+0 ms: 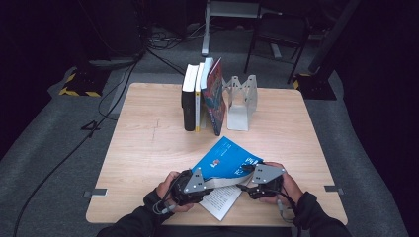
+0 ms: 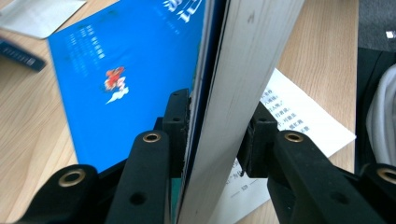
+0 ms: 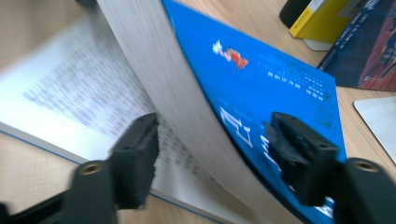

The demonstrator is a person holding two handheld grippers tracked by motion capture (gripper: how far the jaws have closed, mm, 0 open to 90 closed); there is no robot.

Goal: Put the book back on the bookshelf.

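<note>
Left tool [image 2: 212, 133] clamped on the blue book's [image 1: 228, 159] page block, near bench [image 1: 148, 148] edge. Right tool [image 3: 212, 154] part open, straddling cover side, pads clear.

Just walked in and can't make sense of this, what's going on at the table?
A person is working a blue book open near the table's front edge with two hand-held grippers. The left gripper is clamped on the cover and a thick block of pages. The right gripper straddles the same block, jaws not pressing. More books stand upright behind.
</note>
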